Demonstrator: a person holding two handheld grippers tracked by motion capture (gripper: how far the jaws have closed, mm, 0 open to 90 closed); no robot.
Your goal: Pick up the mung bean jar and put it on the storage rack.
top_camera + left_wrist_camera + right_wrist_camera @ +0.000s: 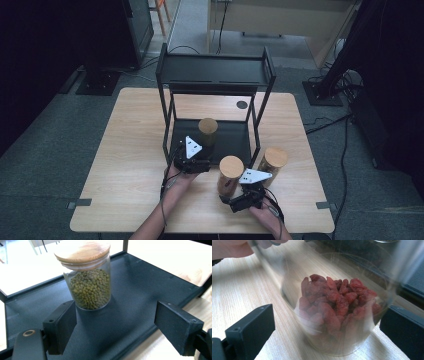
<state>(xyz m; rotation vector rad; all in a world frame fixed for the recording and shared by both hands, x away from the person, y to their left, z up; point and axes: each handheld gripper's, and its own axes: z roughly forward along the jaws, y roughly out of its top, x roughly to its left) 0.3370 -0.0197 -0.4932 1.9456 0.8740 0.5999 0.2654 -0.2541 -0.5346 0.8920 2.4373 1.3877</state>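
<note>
Glass, clear and cylindrical, forms the jar of wrinkled red dried berries (337, 310) at centre frame in the right gripper view; its long axis leans toward the upper left there, its walls smeared by blur. From above this jar (230, 175) shows its round wooden lid, low and right of centre on the pale wood-grain table (125, 165). The right gripper (227, 196) has its jaws wide on either side of the jar, not touching. The left gripper (122, 332), jaws also wide and empty, faces an upright glass jar of green mung beans (88, 282), wooden-lidded, on the matte black metal shelf rack's (150, 282) lower tray.
</note>
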